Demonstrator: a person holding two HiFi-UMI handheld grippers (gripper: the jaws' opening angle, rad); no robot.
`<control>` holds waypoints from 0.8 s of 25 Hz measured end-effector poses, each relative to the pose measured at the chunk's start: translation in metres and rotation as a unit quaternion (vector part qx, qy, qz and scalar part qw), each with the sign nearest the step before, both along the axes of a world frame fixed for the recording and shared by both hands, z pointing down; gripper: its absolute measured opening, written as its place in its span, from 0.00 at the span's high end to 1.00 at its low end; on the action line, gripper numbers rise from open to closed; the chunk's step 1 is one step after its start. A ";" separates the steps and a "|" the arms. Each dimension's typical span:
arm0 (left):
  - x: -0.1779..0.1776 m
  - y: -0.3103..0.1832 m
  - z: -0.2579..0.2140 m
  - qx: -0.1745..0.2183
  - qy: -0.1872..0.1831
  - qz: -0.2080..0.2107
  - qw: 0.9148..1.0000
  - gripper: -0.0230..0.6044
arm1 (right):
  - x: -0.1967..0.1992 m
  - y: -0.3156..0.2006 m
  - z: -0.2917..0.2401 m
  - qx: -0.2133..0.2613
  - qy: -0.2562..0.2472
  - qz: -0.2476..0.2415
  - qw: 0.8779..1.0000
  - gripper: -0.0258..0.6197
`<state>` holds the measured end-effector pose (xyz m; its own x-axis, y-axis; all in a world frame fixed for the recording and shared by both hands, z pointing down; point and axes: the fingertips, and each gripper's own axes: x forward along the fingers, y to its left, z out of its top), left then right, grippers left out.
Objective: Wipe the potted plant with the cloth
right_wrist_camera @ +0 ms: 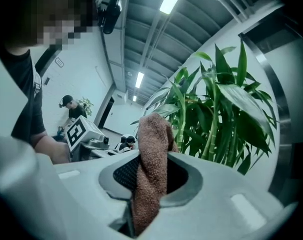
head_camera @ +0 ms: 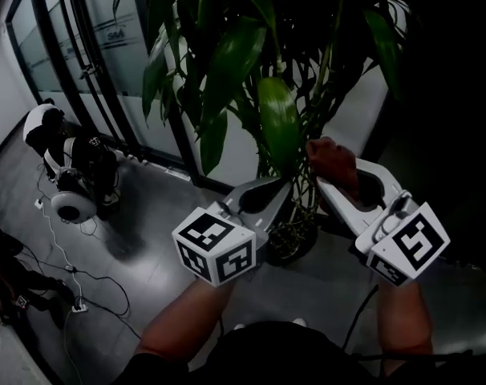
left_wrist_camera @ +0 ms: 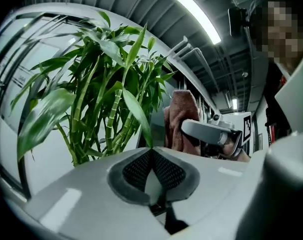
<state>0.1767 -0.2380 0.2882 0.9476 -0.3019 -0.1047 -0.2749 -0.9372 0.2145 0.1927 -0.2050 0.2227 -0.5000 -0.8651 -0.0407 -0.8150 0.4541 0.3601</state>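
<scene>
The potted plant point(head_camera: 251, 46) has tall bamboo-like stems point(left_wrist_camera: 99, 119) and long green leaves, and its pot point(head_camera: 295, 243) stands on the grey floor. My left gripper point(head_camera: 281, 184) is shut on the tip of a broad hanging leaf point(head_camera: 279, 123). In the left gripper view that leaf point(left_wrist_camera: 134, 109) runs down into the closed jaws of my left gripper point(left_wrist_camera: 151, 156). My right gripper point(head_camera: 333, 179) is shut on a brown terry cloth point(head_camera: 330, 157), just right of the held leaf. The cloth point(right_wrist_camera: 152, 144) sticks up from the jaws of my right gripper point(right_wrist_camera: 149, 169), with the foliage point(right_wrist_camera: 221, 114) behind it.
A white wheeled device point(head_camera: 66, 167) and loose cables point(head_camera: 74, 279) lie on the floor at left. A glass wall point(head_camera: 91, 46) stands behind the plant, and a dark panel point(head_camera: 451, 95) is at right. A person point(right_wrist_camera: 71, 109) is far behind in the right gripper view.
</scene>
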 end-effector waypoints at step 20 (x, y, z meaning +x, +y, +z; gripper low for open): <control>-0.015 -0.024 0.037 0.035 -0.101 -0.096 0.990 0.94 | -0.026 -0.108 -0.042 0.139 0.391 0.134 0.900 0.85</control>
